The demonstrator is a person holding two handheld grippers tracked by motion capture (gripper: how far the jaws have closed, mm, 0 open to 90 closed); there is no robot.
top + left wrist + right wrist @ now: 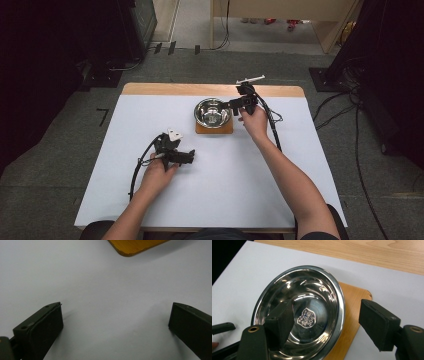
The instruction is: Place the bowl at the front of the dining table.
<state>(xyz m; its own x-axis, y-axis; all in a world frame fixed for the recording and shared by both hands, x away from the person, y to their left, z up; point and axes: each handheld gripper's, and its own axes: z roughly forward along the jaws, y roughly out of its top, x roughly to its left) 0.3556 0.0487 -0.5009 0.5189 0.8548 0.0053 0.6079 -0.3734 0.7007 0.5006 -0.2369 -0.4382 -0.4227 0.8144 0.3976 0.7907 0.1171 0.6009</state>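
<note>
One steel bowl (213, 112) is seen on one wooden board (214, 128), far-centre on the counter (250, 175), two pairs of tongs around it. Right tongs (324, 322) are held wide, straddling the bowl's near rim: one jaw inside, one outside over the board, probably lined up for a rim grip. Nothing is clamped yet. Left tongs (187, 157) are parked low over bare counter, wide and empty, likely kept clear of the bowl.

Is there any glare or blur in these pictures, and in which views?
Right gripper view: bright reflections streak the steel bowl; the near tongs look soft. Left gripper view: soft shadows beside the open tongs on the white table. High view: dark edges.
</note>
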